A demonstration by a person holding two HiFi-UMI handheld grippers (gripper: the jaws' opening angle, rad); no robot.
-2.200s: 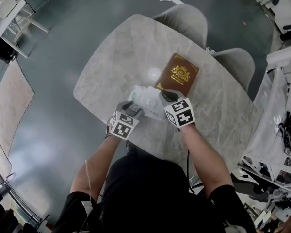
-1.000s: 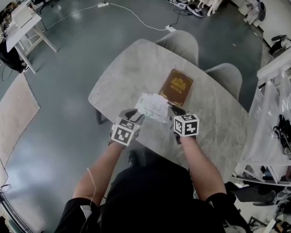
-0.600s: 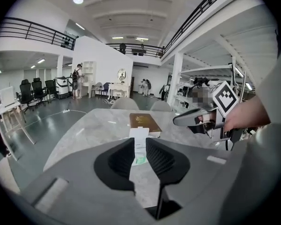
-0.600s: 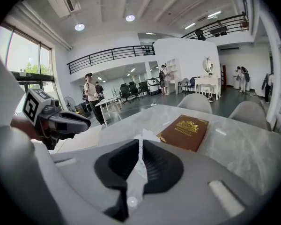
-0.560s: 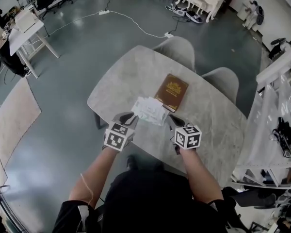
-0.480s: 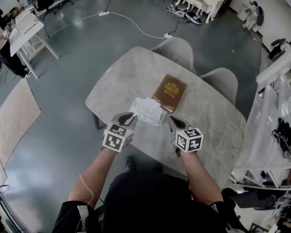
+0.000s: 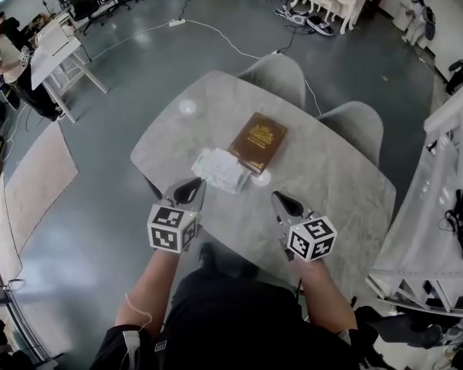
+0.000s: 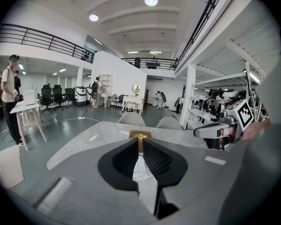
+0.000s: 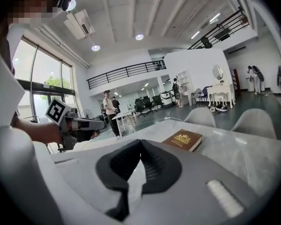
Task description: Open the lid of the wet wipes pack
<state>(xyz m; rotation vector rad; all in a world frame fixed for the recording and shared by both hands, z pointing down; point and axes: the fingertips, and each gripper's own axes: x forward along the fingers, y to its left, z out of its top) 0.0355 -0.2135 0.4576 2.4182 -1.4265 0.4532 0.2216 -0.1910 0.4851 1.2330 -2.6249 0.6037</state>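
Note:
The white wet wipes pack (image 7: 218,169) lies on the grey marble table (image 7: 332,176), its right end against a brown book (image 7: 257,142). I cannot tell how its lid stands. My left gripper (image 7: 191,187) hangs off the pack's near left, apart from it. Its jaws are closing to a thin slit with nothing between them. In the left gripper view (image 8: 139,142) a strip of the pack (image 8: 141,168) shows through that slit. My right gripper (image 7: 280,201) is shut on nothing, near and right of the pack; its tips meet in the right gripper view (image 9: 140,143).
Two grey chairs (image 7: 282,72) (image 7: 353,126) stand at the table's far side. The book (image 9: 182,139) lies ahead of the right gripper. A person (image 7: 4,48) stands by a white desk at far left. White shelving (image 7: 440,230) lines the right.
Both grippers have drawn back from the pack toward me and risen. Their jaws have narrowed. The pack stays on the table beside the book.

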